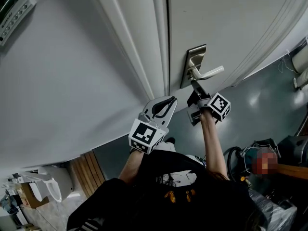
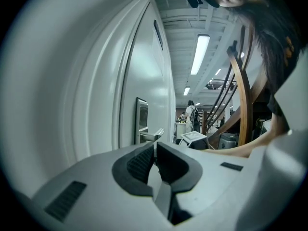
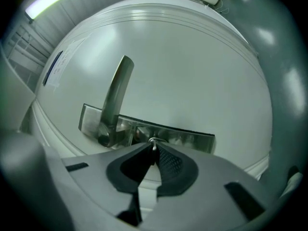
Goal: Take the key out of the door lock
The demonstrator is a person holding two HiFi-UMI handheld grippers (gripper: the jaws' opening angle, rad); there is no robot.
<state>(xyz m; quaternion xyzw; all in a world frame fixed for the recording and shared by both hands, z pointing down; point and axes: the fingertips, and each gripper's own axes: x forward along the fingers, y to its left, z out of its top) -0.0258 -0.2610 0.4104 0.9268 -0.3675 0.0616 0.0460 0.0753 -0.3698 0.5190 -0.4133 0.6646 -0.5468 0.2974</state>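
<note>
**Ops:** L to R pls. Left tool?

**Me:** My left gripper (image 2: 155, 146) is closed, pads together, nothing btwn them. In head view I've got it in front of the door frame (image 1: 139, 57), just left of the door's (image 1: 231, 23) latch edge and apart from the lock hardware. Its cam sees the plate and handle side-on.

**Ops:** Lock?

**Me:** Lock plate (image 1: 196, 57) sits near that same edge of the door, approx mid-picture in head view. The handle (image 1: 211, 72) sticks out from the plate's middle toward the right.

**Ops:** Right tool?

**Me:** Right gripper (image 3: 154, 149) is nose-on to the plate, at the part below the handle's hub. Its marker cube (image 1: 220, 106) is on the side away from the door's edge. Jaws are narrow, nipped onto the key.

**Ops:** Where's the key exactly?

**Me:** Key (image 3: 153, 145) is in the lock on that plate, past the hub toward the plate's lower end. Only a thin sliver of its head shows btwn the pad tips, in the right gripper view. Head view doesn't show it bc the gripper's body covers it. Can't tell how deep it sits.
</note>
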